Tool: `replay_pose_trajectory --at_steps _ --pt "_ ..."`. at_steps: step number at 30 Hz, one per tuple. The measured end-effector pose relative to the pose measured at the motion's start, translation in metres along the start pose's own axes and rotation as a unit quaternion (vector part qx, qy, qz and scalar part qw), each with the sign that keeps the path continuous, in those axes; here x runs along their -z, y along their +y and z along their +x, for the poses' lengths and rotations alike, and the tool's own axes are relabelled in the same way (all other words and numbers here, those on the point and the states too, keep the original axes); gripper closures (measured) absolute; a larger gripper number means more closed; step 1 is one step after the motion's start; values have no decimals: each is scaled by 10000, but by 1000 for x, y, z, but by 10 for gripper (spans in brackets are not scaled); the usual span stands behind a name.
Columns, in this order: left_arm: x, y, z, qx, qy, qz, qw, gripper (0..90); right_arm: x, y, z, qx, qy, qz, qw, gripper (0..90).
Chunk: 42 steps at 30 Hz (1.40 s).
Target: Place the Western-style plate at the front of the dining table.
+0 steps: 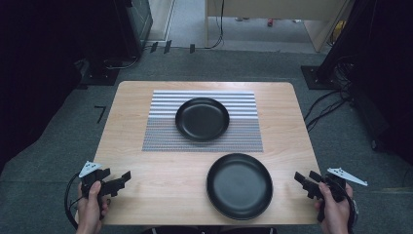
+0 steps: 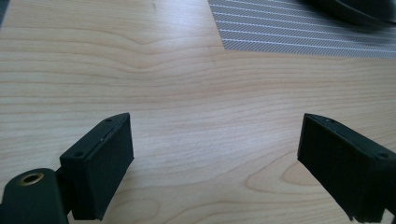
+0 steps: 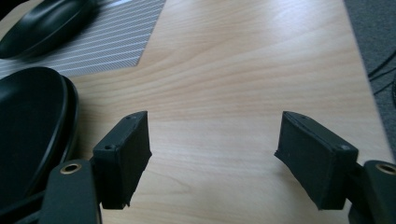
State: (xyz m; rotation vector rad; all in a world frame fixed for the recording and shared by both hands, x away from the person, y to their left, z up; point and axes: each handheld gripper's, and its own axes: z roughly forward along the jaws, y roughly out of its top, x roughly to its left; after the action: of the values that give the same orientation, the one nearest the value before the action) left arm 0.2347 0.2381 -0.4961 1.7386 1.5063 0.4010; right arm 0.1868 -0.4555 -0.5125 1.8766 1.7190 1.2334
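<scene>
No readable writing

No text, label, brand, number or sign can be read on the table [image 1: 160, 190], the striped mat [image 1: 165, 134] or the two black plates [image 1: 239, 185].

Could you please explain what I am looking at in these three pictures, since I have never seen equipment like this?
A person sits at a wooden table and holds a handheld two-jaw tool in each hand: the left gripper and the right gripper. The high view looks down from above. The other two pictures come from cameras riding on each gripper, looking along its black jaws. On the table lie a striped placemat bearing a black plate, and a nearer black plate on bare wood. Both grippers are open and hold nothing.
</scene>
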Motion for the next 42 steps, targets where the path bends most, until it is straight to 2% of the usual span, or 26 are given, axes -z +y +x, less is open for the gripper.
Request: replay_pose_trajectory --at_steps 7,10,13,18,19,22,23,24,25,27,32,42 --pt "6 -9 12 61 199 20 9998 103 5 -9 -7 -19 -120 55 9999 251" --pt "5 -14 14 3 293 90 9995 103 5 -13 -6 49 -214 98 9997 253" --pt "2 -18 12 -69 360 132 9992 103 3 -13 -2 247 -387 106 9989 253" --pt "0 -20 7 -239 474 118 9985 99 -4 -17 11 787 -872 164 9929 242" --pt "-1 -21 4 -352 566 116 9977 99 -5 -18 14 904 -958 159 9912 237" --pt "-2 -23 1 -468 653 113 9967 99 -8 -20 19 1108 -1145 198 9870 229" --pt "-4 -25 -2 -610 781 114 9950 98 -8 -20 20 1142 -1166 210 9864 222" --pt "-4 -25 -2 -610 781 114 9950 98 -8 -20 20 1142 -1166 210 9864 222" --pt "-6 -28 -7 -810 961 132 9920 98 -9 -20 21 1207 -1196 246 9852 212" --pt "-6 -28 -10 -890 927 148 9916 97 -10 -21 22 1294 -1238 265 9835 202" --pt "-7 -28 -9 -971 834 184 9916 84 -11 -21 22 1287 -1241 267 9835 198" --pt "-7 -28 -9 -977 822 187 9916 84 -11 -21 22 1280 -1245 272 9836 194"
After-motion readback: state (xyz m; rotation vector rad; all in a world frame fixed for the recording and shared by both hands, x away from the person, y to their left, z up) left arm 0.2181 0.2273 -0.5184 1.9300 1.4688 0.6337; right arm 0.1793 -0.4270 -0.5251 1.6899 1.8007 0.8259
